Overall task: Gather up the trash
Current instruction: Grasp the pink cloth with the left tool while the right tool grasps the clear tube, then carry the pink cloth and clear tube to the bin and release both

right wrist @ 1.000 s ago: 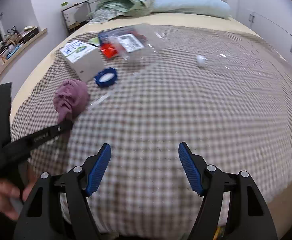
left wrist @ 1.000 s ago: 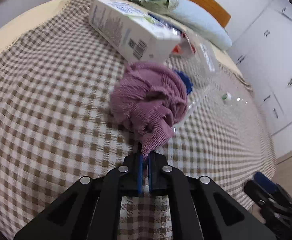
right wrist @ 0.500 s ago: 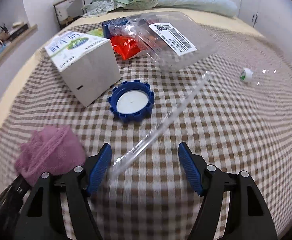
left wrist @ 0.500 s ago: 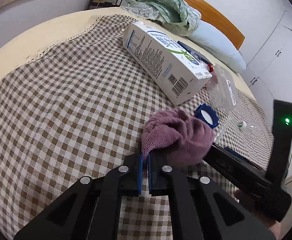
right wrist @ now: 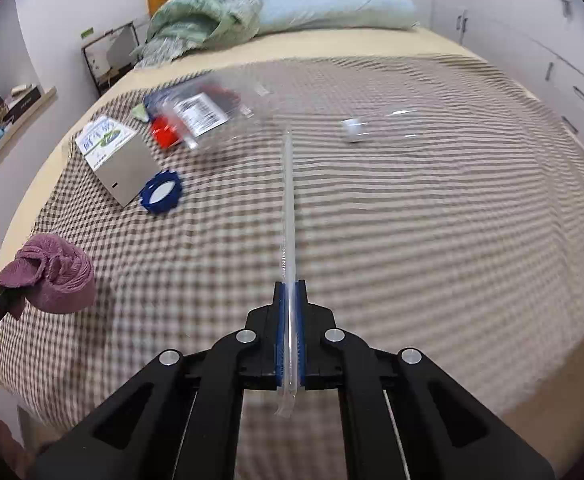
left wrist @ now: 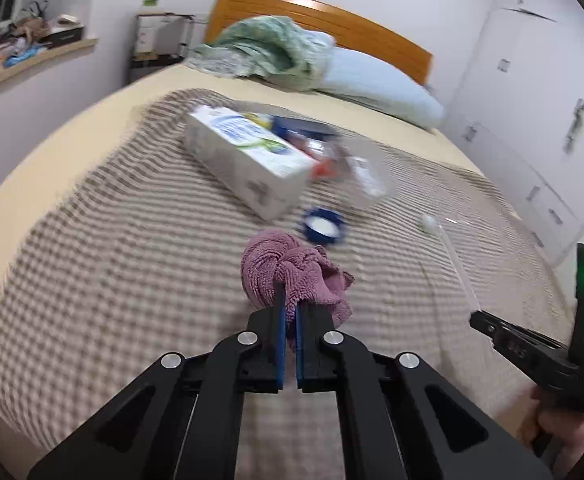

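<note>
My left gripper pinches the purple cloth, my right gripper clamps the thin straw, which I fear can slip out.

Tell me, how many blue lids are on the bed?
1. The blue lid lies on the checked blanket, right by the end of the carton. More may hide under the clear packaging.

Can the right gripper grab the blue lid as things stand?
Probably not yet. The right gripper is shut on the clear straw, so it has no free grip. The path itself looks open: the blue lid lies uncovered on the checked blanket, beside the carton.
</note>
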`<state>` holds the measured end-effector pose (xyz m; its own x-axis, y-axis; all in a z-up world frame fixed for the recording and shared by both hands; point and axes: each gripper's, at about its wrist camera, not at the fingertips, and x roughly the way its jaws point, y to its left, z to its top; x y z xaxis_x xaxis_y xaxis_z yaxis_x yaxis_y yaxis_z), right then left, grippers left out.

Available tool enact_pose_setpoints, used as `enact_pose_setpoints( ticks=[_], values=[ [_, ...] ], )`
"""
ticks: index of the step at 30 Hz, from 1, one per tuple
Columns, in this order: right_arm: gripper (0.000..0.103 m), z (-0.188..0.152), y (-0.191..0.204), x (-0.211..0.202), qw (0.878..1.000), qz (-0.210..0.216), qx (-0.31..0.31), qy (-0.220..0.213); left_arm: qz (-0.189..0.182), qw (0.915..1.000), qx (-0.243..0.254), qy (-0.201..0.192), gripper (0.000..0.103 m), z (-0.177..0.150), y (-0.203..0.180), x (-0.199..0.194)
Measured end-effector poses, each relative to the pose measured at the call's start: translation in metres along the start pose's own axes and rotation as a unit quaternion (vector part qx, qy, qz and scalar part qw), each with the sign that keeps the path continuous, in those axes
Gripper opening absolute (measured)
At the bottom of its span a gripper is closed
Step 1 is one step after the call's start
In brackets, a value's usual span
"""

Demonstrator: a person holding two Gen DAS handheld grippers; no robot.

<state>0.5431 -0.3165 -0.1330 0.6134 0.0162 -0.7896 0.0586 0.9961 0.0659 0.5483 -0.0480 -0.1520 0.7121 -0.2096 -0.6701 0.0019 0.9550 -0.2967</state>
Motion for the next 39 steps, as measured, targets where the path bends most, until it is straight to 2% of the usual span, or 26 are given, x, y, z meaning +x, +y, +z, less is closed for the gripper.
enact_pose_setpoints(
  ticks=[2, 7, 11, 14, 17, 20, 21, 25, 28, 33, 34, 35, 36, 37, 39],
  values=[
    [0.005, -0.008, -0.018, -0.017, 1.0, -0.003, 0.011, -0.007, -0.025, 0.9996, 0.006, 0.013, 0.0, -0.009, -0.018, -0.012],
    [0.005, -0.036, -0.067, -0.056, 0.999, -0.013, 0.039, -0.022, -0.058, 0.9954, 0.074, 0.019, 0.0, -0.033, -0.081, -0.042],
    [0.005, -0.075, -0.109, -0.079, 0.997, -0.046, 0.051, -0.02, -0.097, 0.9864, 0.131, 0.023, 0.0, -0.055, -0.136, -0.06],
    [0.005, -0.118, -0.152, -0.092, 0.995, -0.07, 0.071, -0.001, -0.131, 0.9755, 0.17, 0.052, 0.0, -0.082, -0.177, -0.061],
    [0.005, -0.169, -0.196, -0.096, 0.99, -0.091, 0.103, 0.034, -0.154, 0.9604, 0.211, 0.096, 0.0, -0.116, -0.217, -0.05],
    [0.005, -0.231, -0.229, -0.089, 0.982, -0.098, 0.139, 0.087, -0.178, 0.9416, 0.245, 0.147, 0.001, -0.154, -0.25, -0.036],
    [0.005, -0.26, -0.241, -0.081, 0.976, -0.103, 0.154, 0.117, -0.185, 0.9345, 0.253, 0.168, 0.001, -0.167, -0.258, -0.03],
    [0.005, -0.336, -0.259, -0.046, 0.957, -0.094, 0.189, 0.198, -0.19, 0.9099, 0.283, 0.237, 0.001, -0.216, -0.283, -0.004],
    [0.005, -0.378, -0.265, -0.014, 0.943, -0.084, 0.205, 0.249, -0.183, 0.8935, 0.304, 0.276, 0.001, -0.248, -0.296, 0.012],
    [0.006, -0.415, -0.275, 0.035, 0.924, -0.099, 0.22, 0.297, -0.167, 0.8699, 0.317, 0.338, 0.001, -0.288, -0.303, 0.043],
    [0.015, -0.418, -0.276, 0.044, 0.921, -0.113, 0.215, 0.304, -0.166, 0.8662, 0.319, 0.347, 0.001, -0.294, -0.305, 0.046],
    [0.035, -0.42, -0.276, 0.05, 0.92, -0.125, 0.208, 0.307, -0.162, 0.8632, 0.322, 0.354, 0.001, -0.301, -0.306, 0.051],
    [0.049, -0.421, -0.276, 0.055, 0.921, -0.13, 0.204, 0.306, -0.154, 0.8599, 0.329, 0.359, 0.001, -0.309, -0.308, 0.057],
    [0.059, -0.421, -0.278, 0.056, 0.922, -0.129, 0.208, 0.299, -0.148, 0.8549, 0.339, 0.364, 0.001, -0.317, -0.311, 0.063],
    [0.059, -0.424, -0.281, 0.053, 0.924, -0.128, 0.217, 0.289, -0.134, 0.8467, 0.351, 0.376, 0.001, -0.332, -0.318, 0.076]
  ],
)
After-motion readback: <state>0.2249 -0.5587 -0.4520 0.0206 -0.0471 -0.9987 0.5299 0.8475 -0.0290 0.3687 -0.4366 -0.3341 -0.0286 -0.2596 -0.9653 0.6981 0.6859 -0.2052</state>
